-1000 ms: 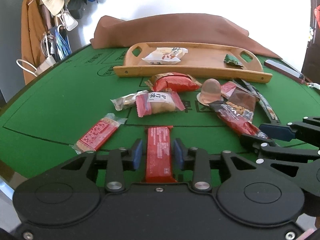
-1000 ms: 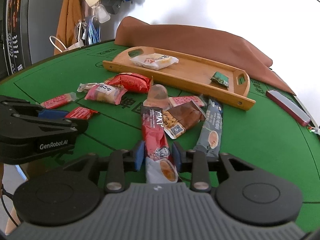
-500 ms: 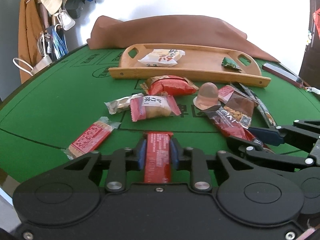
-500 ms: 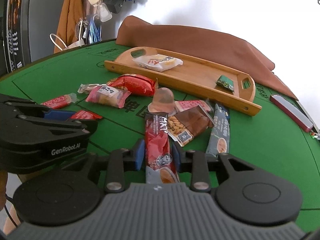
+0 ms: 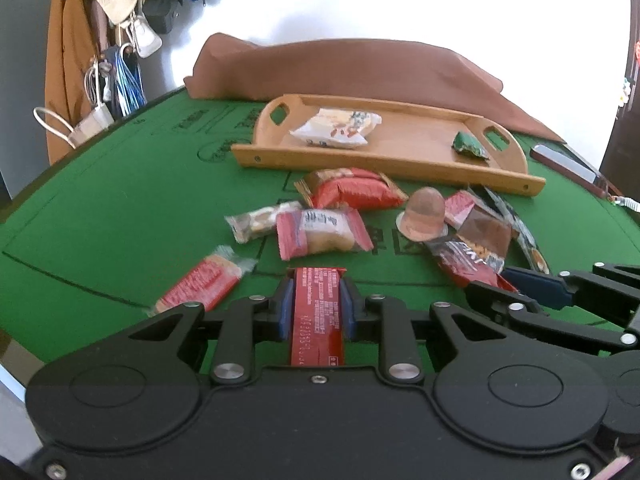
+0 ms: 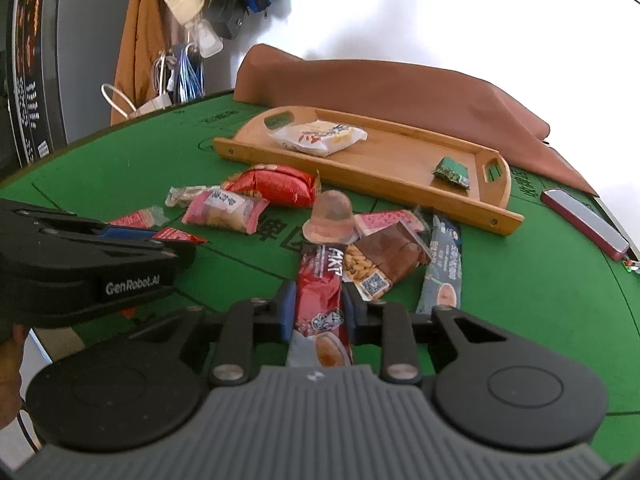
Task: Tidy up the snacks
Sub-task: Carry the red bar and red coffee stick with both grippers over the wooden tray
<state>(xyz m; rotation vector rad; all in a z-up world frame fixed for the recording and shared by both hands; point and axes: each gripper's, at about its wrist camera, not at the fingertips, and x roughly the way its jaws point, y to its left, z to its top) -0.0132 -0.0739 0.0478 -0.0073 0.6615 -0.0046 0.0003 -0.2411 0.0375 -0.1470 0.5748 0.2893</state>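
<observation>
Both jaws have just closed: left gripper (image 5: 317,312) pinches the red bar (image 5: 318,316), right gripper (image 6: 318,314) the dark-red packet (image 6: 320,292). Lift straight up, clearing neighbouring snacks, toward the far tray (image 5: 384,166).

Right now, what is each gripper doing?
Left gripper: closed on the red snack bar.
Right gripper: just closed on the dark red stick packet.

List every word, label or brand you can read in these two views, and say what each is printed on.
"GenRobot.AI": white lettering on the side of the left tongs.
"HKT", or close to it: on the dark red snack bar in the right tongs.
Too small or blurred: print on the red bar, the pink packet, the white packet, the QR label and the green table markings.
</observation>
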